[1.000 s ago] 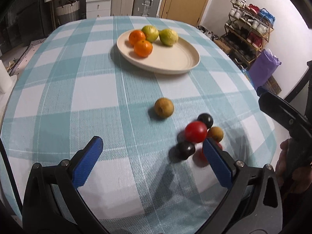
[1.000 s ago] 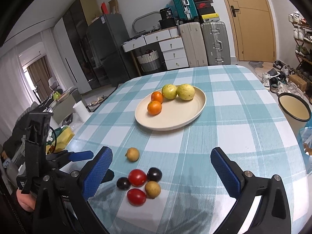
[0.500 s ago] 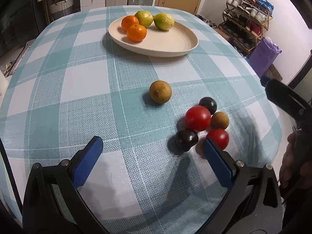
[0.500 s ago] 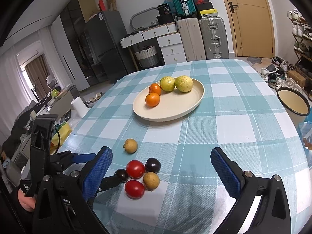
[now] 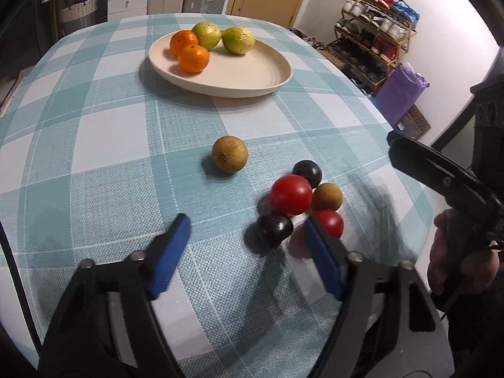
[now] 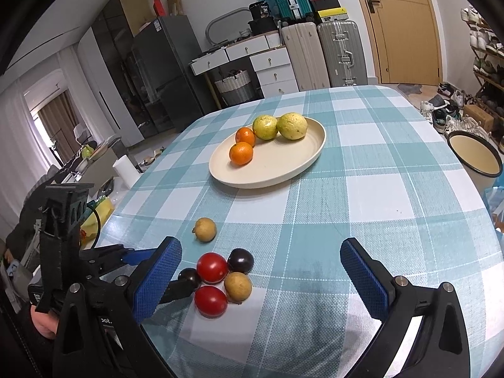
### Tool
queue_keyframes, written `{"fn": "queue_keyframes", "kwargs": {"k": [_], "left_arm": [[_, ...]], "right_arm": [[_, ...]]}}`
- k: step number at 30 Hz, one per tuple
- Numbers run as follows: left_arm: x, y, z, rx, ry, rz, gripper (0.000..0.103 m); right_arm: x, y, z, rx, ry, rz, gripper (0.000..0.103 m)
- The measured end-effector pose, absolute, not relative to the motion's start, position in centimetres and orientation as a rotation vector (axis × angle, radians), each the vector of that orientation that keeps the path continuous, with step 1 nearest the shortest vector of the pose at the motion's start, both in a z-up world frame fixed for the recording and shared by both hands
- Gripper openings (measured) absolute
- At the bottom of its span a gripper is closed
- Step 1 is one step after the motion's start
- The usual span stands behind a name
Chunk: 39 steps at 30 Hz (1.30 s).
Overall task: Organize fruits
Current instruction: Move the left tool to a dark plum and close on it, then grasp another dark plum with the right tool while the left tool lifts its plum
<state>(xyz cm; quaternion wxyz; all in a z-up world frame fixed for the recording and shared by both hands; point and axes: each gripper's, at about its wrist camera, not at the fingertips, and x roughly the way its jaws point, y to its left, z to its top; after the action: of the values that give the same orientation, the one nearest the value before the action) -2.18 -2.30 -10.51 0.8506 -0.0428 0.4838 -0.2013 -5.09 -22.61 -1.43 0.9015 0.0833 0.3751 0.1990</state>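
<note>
Checked tablecloth (image 5: 94,132) carries our fruit; near its front edge, our left gripper (image 5: 245,245), jaws just narrowing but unclenched, flanks the dark plum (image 5: 273,229): small, smooth, roll-prone, so we pinch its middle gently.

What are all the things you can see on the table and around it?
plate: one, cream, far side of the table
oranges: two, orange, on the plate
green fruits: two, yellow-green, on the plate behind the oranges
lone brown fruit: one, tan, alone on the tablecloth
red tomatoes: two, red, in the near cluster
dark plums: two, near-black, in the cluster
small brown fruit: one, tan, in the cluster
tablecloth: one, teal-and-white check
suitcases: two, beige and silver, by the door
shoe rack: one, by the wall
left tool: blue pads, just been closing, nearest plum between them, untouched
right tool: blue pads, wide open, empty
</note>
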Motion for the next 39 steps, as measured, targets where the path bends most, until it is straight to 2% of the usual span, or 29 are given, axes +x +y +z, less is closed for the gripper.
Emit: {"fn": "queue_keyframes", "kwargs": {"k": [11, 16, 19, 22, 39], "left_arm": [[-2.9, -2.5, -10.3, -0.071, 1.004, -0.516, 0.029], [-3.1, -2.8, -10.6, -0.082, 1.03, -0.563, 0.028], [-3.2, -2.8, -10.8, -0.079, 1.03, -0.566, 0.019], [-3.2, -2.4, -10.8, -0.099, 1.027, -0.575, 0.017], [-3.5, -0.5, -10.7, -0.158, 0.995, -0.569, 0.014]], "right_arm": [[-4.9, -23.0, -2.0, 0.183, 0.79, 0.406, 0.103], [-4.8, -23.0, -2.0, 0.189, 0.794, 0.407, 0.103], [-4.8, -23.0, -2.1, 0.196, 0.805, 0.414, 0.103], [-4.7, -23.0, -2.3, 0.206, 0.815, 0.415, 0.103], [-3.9, -22.9, -2.7, 0.256, 0.848, 0.43, 0.103]]}}
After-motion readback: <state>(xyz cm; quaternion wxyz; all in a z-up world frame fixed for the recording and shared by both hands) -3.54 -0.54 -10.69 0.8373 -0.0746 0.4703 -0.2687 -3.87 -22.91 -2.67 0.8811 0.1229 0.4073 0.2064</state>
